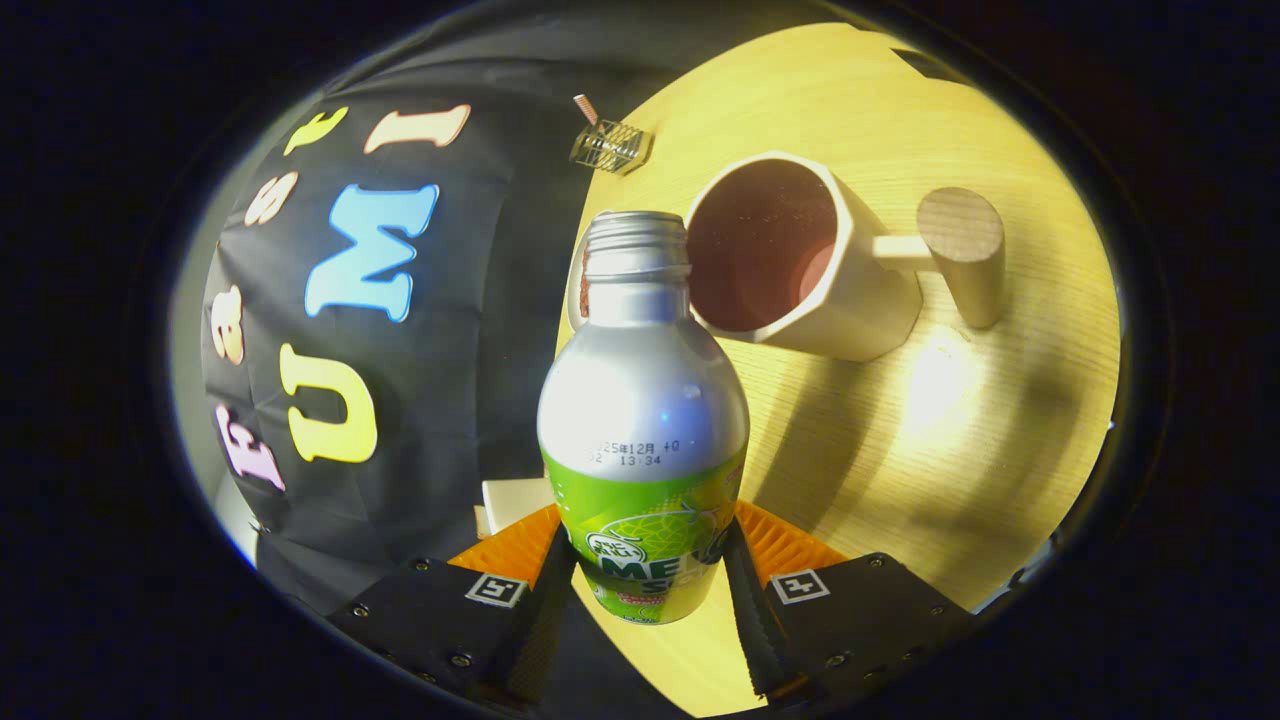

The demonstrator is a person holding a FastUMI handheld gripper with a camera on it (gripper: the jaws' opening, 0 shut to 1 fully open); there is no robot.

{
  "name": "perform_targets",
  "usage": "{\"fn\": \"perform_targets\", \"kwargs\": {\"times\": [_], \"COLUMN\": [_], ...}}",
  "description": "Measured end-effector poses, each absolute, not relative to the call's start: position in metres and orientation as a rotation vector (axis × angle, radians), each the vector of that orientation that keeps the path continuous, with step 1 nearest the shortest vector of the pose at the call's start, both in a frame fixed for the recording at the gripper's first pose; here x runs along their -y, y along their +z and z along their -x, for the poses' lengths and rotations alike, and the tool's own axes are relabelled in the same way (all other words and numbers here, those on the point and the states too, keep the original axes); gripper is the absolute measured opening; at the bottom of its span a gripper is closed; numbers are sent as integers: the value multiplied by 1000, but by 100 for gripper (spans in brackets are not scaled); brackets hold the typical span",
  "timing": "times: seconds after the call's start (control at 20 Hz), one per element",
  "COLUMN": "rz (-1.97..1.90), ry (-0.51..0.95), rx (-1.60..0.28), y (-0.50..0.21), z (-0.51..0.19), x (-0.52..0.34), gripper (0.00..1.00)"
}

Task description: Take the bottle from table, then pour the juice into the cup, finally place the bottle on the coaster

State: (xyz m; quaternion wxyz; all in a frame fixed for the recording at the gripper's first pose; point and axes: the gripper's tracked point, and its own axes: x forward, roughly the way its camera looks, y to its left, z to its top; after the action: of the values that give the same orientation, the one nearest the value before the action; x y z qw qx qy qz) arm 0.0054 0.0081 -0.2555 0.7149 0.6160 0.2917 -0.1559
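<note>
Across the right half of the frame spreads the pale wooden table [960, 440], tilted in the view and lit by a warm glare. At centre stands the bottle [643, 420], silver at neck and shoulder with a green label lower down; its cap is off and the threaded mouth is open, though its contents cannot be seen. The gripper [645, 570] is clamped on the bottle's lower body, both fingers [745, 590] pressing its sides. Just beyond the bottle's mouth, in the upper centre-right, sits the cup [800, 260], a cream faceted mug with a round wooden handle; its interior looks dark reddish, and whether it holds liquid is unclear. Further back, at the table's edge, lies a small wire object [610, 145].
</note>
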Motion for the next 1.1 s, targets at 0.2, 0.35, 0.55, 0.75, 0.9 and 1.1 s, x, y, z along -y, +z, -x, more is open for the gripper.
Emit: {"fn": "perform_targets", "kwargs": {"times": [0.2,0.35,0.55,0.75,0.9,1.1], "rz": [-1250,-1120,-956,-857,-793,-688], "ry": [-353,-336,-321,-317,-317,-328], "rx": [-653,-648,-653,-650,-611,-566], "y": [-260,-264,-270,-272,-266,-262], "z": [-7,-12,-17,-19,-30,-47], "x": [-13,-17,-17,-21,-23,-21], "gripper": [74,74,74,74,74,74]}}
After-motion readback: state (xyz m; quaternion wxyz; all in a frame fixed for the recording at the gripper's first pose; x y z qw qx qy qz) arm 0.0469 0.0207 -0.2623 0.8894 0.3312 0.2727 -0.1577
